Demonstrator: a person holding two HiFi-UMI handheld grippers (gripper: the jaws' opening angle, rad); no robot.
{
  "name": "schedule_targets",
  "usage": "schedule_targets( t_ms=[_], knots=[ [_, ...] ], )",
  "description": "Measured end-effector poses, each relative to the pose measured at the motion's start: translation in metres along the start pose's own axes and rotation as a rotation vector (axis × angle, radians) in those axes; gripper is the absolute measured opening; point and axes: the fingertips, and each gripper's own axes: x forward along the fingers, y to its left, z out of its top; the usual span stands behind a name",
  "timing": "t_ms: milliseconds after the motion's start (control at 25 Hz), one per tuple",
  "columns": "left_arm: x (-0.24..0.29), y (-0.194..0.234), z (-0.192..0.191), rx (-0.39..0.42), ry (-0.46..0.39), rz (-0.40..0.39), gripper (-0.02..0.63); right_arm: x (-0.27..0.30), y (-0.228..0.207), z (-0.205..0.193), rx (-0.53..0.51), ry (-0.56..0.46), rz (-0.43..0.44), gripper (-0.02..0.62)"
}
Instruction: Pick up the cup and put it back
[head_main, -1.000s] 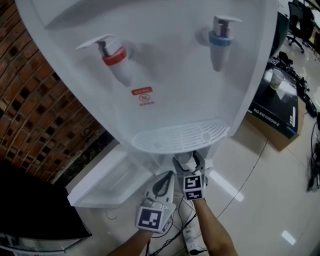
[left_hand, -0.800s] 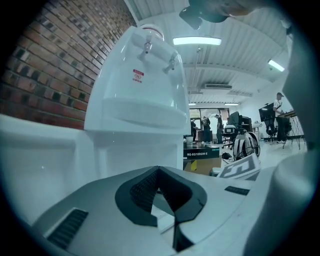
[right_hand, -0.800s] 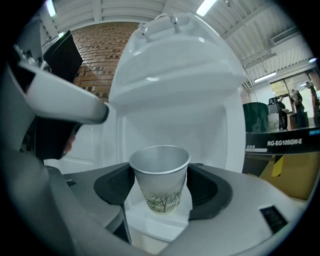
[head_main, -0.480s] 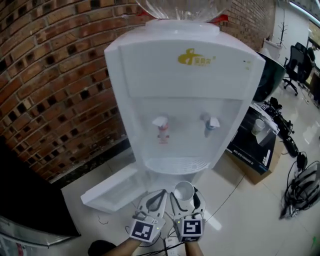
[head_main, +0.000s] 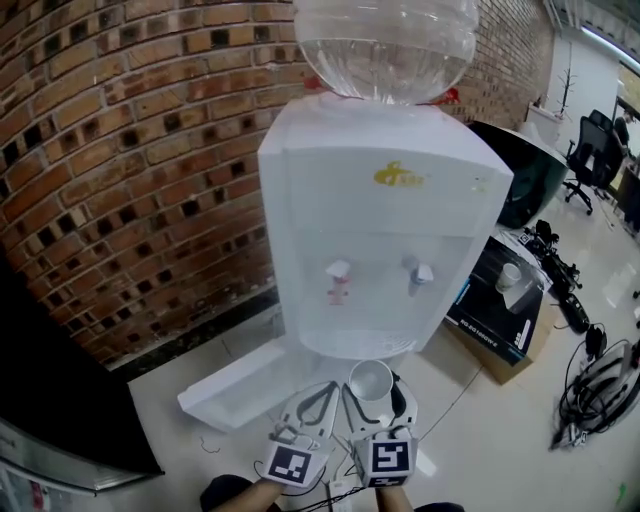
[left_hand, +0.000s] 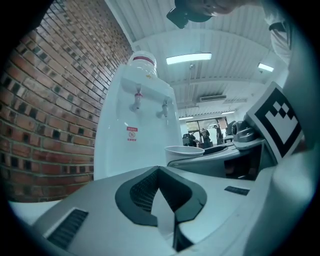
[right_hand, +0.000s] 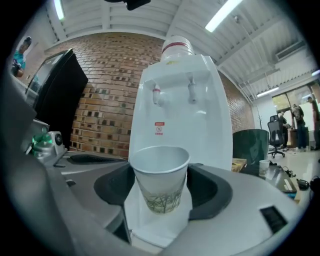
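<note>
**Head view:** A tall white water dispenser (head_main: 380, 220) stands against a red-brown brick wall (head_main: 130, 150). It has a clear water bottle (head_main: 385, 45) upside down on top, and a red tap (head_main: 339, 275) and a blue tap (head_main: 421, 275) on its front. Low in the frame, just in front of the dispenser's base, the right gripper (head_main: 372, 388) holds a white paper cup (head_main: 371, 380). The cup's round mouth opens up toward the camera, so its long axis runs vertically. The left gripper (head_main: 318, 395) is just beside it on the left, with nothing in it. A black carton (head_main: 495, 320) lies on the floor to the dispenser's right.

**Left gripper view:** The left gripper's (left_hand: 165, 210) jaws are pressed together with nothing between them. To the right, the cup's rim (left_hand: 184, 149) shows above the other gripper's body. The dispenser (left_hand: 135, 135) rises behind.

**Right gripper view:** The cup (right_hand: 161, 182) stands upright between the right gripper's (right_hand: 161, 192) jaws. Its mouth is at the top and it tapers down to its base, with a green tree print around the lower part. The dark pads clamp it on both sides. The dispenser (right_hand: 180, 110) and the brick wall (right_hand: 100, 100) are straight ahead, well apart from the cup.
</note>
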Motion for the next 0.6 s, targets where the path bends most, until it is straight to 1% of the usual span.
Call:
schedule_targets(
  t_ms=[80,160,240,320,440,600],
  knots=[
    [0.001,0.006,0.015,-0.002,-0.005,0.012,-0.009,-0.001,0.002,0.014,-0.025,-0.002,0.007,0.334],
    [0.003,0.011,0.035,0.001,-0.003,0.023,-0.009,-0.003,0.005,0.033,-0.022,-0.002,0.01,0.334],
    [0.006,0.015,0.061,0.017,0.002,0.03,-0.009,-0.008,0.007,0.057,-0.016,0.004,0.015,0.334],
    [0.007,0.018,0.091,0.022,0.008,0.035,-0.009,-0.017,0.007,0.084,-0.033,0.016,0.016,0.334],
    [0.008,0.018,0.144,0.024,0.019,0.039,-0.009,-0.03,0.009,0.136,-0.037,0.024,0.023,0.334],
    [0.013,0.011,0.228,-0.01,0.024,0.043,-0.009,-0.052,0.011,0.225,0.016,0.023,0.015,0.334]
  ],
)
